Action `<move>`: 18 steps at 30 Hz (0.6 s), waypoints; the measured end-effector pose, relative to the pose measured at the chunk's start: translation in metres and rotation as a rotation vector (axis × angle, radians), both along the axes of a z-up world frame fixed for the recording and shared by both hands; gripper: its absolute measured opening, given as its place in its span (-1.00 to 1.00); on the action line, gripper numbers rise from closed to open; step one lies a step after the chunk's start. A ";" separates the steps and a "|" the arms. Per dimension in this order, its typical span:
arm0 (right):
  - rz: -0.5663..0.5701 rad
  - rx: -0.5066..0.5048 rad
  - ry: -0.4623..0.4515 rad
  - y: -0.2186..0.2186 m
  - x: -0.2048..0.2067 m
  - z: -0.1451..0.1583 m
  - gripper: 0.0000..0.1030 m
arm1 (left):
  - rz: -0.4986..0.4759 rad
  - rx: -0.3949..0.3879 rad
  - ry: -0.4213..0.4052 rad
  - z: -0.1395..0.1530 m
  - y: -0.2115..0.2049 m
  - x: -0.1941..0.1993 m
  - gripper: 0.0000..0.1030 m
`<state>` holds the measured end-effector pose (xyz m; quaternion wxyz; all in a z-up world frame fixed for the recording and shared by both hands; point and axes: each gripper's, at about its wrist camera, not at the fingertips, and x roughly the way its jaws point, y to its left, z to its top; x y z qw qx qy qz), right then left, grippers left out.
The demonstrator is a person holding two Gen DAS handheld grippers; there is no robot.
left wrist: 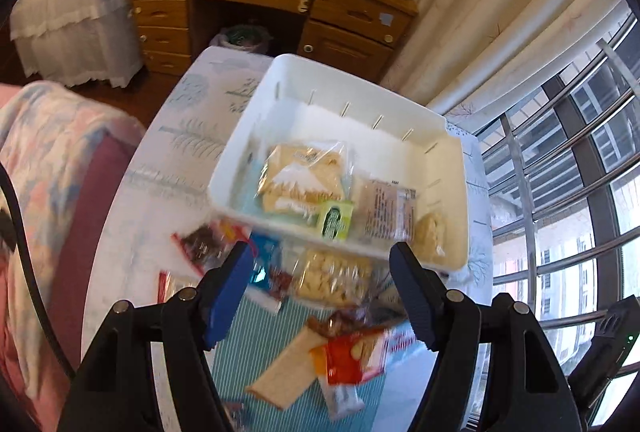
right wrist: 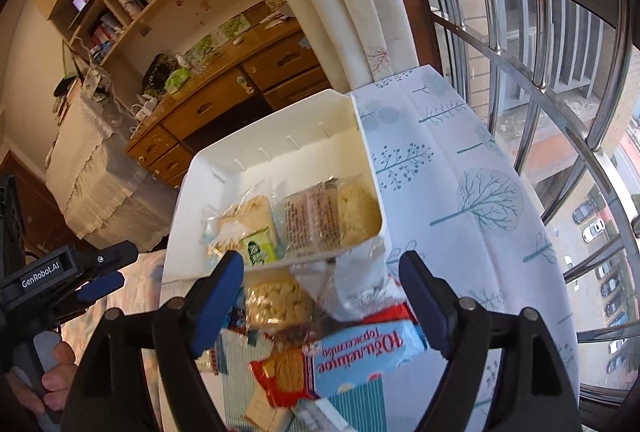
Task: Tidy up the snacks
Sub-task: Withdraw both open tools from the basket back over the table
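- The left gripper has its jaws spread wide and holds nothing; between them, lower down on the worktop, lies a blurred clear bag of pale round biscuits.
- Nearer that camera lie a red-and-orange packet and a tan wafer bar, on a teal striped mat.
- Just past the left jaws' tips stands the white bin; inside it are a cracker bag with a snowy-peak print, a small green packet and a printed wrapped pack.
- The right gripper also has its jaws wide apart and empty, hovering over the loose pile; the biscuit bag sits between them, a light-blue pack with Cyrillic lettering closer in.
- The bin's near wall runs just beyond the right jaws' tips.
- The tree-print cloth covers the worktop; the left gripper shows at the right view's left edge.
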<state>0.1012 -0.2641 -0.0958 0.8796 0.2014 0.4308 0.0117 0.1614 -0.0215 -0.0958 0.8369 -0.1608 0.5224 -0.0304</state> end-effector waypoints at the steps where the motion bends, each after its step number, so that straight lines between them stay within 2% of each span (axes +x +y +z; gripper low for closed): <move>1: 0.013 0.000 -0.003 0.002 -0.007 0.001 0.57 | 0.010 -0.011 0.002 0.000 0.004 -0.010 0.35; 9: 0.100 0.005 -0.001 0.015 -0.050 0.004 0.57 | 0.094 -0.021 -0.025 0.002 0.029 -0.092 0.35; 18: 0.169 0.014 0.003 0.028 -0.088 0.000 0.57 | 0.143 -0.012 -0.022 -0.004 0.045 -0.155 0.35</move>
